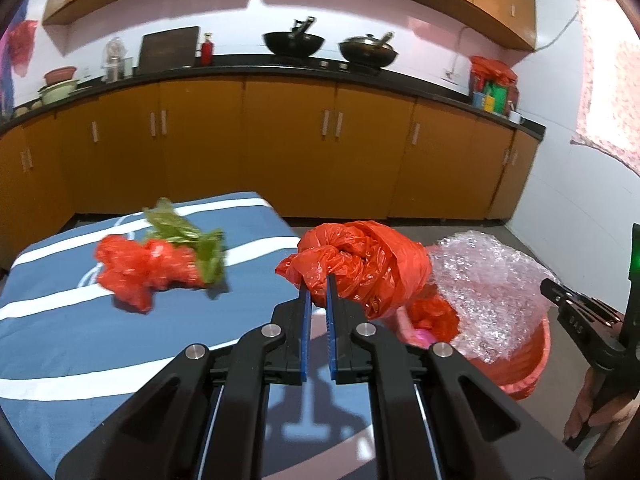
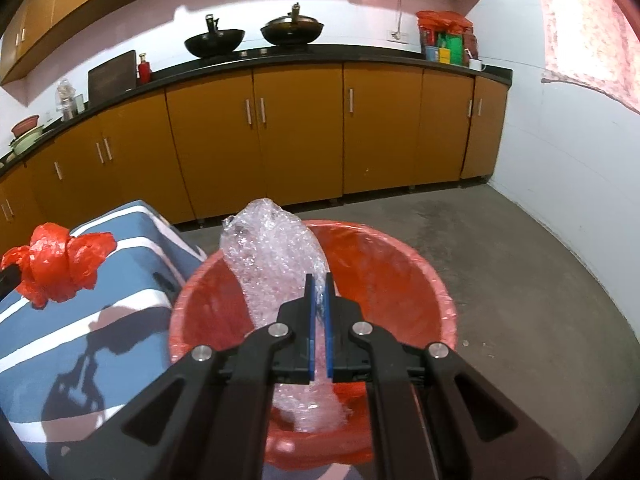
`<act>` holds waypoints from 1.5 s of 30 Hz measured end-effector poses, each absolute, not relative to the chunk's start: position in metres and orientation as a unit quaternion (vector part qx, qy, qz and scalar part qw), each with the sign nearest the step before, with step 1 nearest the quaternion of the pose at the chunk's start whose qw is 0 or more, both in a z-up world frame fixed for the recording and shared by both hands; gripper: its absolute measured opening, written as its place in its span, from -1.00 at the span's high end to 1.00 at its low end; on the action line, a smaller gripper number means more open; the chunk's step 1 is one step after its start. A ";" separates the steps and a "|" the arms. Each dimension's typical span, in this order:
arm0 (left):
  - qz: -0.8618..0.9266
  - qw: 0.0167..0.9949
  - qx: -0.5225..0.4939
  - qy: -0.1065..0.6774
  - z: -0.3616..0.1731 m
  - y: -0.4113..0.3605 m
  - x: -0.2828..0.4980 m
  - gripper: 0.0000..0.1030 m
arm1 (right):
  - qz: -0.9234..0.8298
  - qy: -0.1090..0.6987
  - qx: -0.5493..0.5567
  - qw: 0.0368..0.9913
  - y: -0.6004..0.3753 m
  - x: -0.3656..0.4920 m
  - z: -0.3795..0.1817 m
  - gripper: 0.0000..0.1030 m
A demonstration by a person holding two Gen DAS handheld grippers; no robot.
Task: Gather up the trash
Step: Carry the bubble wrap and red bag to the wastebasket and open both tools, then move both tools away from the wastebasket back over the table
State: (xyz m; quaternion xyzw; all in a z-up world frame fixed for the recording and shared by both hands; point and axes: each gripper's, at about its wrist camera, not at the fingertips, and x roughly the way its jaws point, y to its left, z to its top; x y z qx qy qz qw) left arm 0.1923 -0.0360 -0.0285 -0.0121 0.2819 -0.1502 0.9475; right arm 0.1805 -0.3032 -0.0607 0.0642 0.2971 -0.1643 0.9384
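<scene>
Red knotted bag [image 1: 360,264] clamped in your left gripper [image 1: 319,284] hangs past the table edge [image 1: 286,224], right gripper [image 2: 319,280] pinching bubble wrap [image 2: 272,256] above the basin rim [image 2: 444,304], bare floor [image 2: 520,264] beyond.

The left wrist camera sat just behind its own fingers [image 1: 308,304], tilted downward over the blue striped desk [image 1: 60,340] and faced the orange cabinets [image 1: 288,148]. The right wrist camera looked the same way from further right, close above the red bin [image 2: 420,280]. Both views shared the cabinets, the woks [image 2: 214,42], the bin, the bubble wrap [image 2: 272,252] and the knotted red bag [image 1: 360,264]; the left view also caught the right gripper [image 1: 552,288] at its edge.
</scene>
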 end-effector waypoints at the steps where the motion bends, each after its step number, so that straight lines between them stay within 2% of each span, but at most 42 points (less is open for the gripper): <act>1: -0.156 0.946 -0.010 0.283 -0.029 -0.043 0.193 0.87 | -0.167 0.297 0.064 0.938 -0.307 0.180 -0.061 0.90; 10: -0.193 0.936 0.003 0.294 -0.040 -0.097 0.200 0.87 | -0.189 0.297 0.076 0.933 -0.334 0.176 -0.064 0.90; 24: -0.225 0.921 0.014 0.317 -0.058 -0.141 0.212 0.87 | -0.201 0.297 0.090 0.929 -0.354 0.180 -0.067 0.90; 27: -0.234 0.916 0.012 0.326 -0.061 -0.145 0.214 0.86 | -0.198 0.298 0.097 0.929 -0.358 0.179 -0.068 0.84; 30: -0.243 0.911 0.009 0.333 -0.063 -0.147 0.214 0.65 | -0.198 0.299 0.100 0.928 -0.361 0.177 -0.070 0.75; 32: -0.240 0.912 0.011 0.331 -0.064 -0.145 0.213 0.37 | -0.201 0.300 0.097 0.927 -0.362 0.176 -0.071 0.65; 45: -0.196 0.922 -0.007 0.335 -0.064 -0.109 0.217 0.36 | -0.195 0.302 0.088 0.929 -0.347 0.176 -0.072 0.55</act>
